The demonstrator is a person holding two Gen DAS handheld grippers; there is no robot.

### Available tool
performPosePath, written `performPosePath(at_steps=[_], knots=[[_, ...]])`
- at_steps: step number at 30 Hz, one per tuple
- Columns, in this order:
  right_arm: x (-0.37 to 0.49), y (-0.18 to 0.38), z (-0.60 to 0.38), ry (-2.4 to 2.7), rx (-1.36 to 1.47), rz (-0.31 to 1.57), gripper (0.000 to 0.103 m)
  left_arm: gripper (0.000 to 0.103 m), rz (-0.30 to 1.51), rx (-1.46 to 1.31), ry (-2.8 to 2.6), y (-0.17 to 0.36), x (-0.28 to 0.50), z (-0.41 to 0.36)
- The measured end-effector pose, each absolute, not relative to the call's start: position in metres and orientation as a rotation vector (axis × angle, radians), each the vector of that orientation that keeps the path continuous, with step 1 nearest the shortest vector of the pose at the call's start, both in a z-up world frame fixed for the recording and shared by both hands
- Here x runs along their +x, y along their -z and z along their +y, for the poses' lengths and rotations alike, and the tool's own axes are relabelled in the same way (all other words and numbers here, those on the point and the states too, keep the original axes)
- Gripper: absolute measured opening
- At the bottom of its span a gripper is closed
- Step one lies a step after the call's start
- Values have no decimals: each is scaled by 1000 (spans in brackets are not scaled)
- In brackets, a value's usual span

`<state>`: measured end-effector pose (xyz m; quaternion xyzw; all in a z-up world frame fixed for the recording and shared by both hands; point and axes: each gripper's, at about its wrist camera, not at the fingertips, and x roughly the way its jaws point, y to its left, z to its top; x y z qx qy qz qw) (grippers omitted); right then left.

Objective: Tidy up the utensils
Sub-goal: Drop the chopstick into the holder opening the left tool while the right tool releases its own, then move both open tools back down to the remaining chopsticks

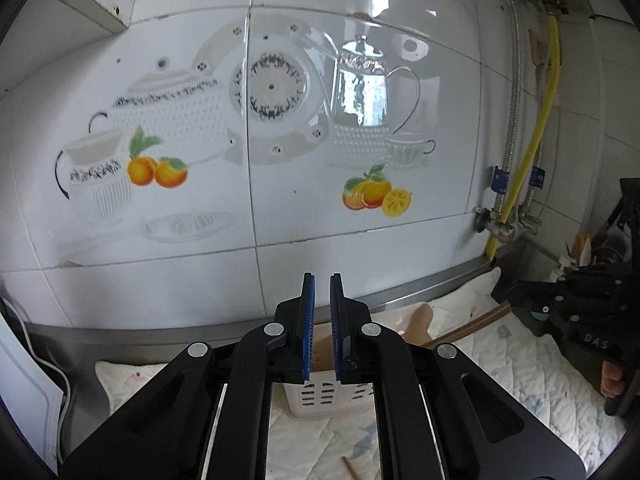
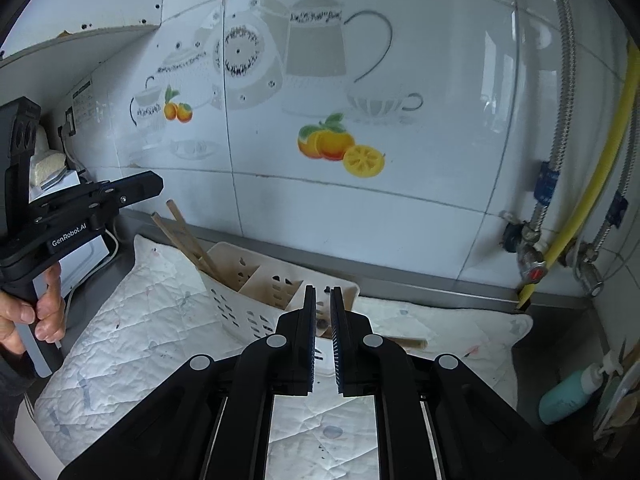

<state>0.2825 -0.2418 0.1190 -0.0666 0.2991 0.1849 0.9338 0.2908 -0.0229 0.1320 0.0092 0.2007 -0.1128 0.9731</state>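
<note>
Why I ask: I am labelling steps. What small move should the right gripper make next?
Probably lower the right gripper toward the wooden utensil lying on the cloth just past its tips, opening wider: its jaws stand narrowly apart and empty, and the basket shows only chopsticks.

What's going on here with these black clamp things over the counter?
A person holds two grippers above a quilted mat on a kitchen counter, sorting utensils. Chopsticks already stand in the white caddy. The left gripper and right gripper both hold nothing, jaws slightly apart. More wooden utensils lie on the mat.
</note>
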Motion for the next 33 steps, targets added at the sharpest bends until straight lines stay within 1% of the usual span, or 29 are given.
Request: performPosePath(at_steps=[3,5,9,10,14,20,23,28,33], knots=[[266,-128,-247,-370,-133,574,13,9,393,2,233,-139,277,-21],[247,-133,-251,-377,-123,546,13,9,380,-2,238,-143,264,-19],[207,-128,-254,-385,-128,518,13,15,395,0,238,-138,225,-20],[199,-125,-253,-387,-131,517,14,15,408,3,244,-133,215,-21],[159,-94,-253,-407,-111,544,14,20,477,-8,239,-101,180,-23],[114,-38,-254,-413,-73,621,14,20,647,-90,242,-29,144,-26],[94,-10,-255,-407,-45,655,14,20,732,-181,245,6,134,-25],[75,25,-258,-391,17,699,14,19,808,-263,244,43,127,-34],[70,49,-260,-371,40,740,14,19,853,-267,233,71,126,-50]])
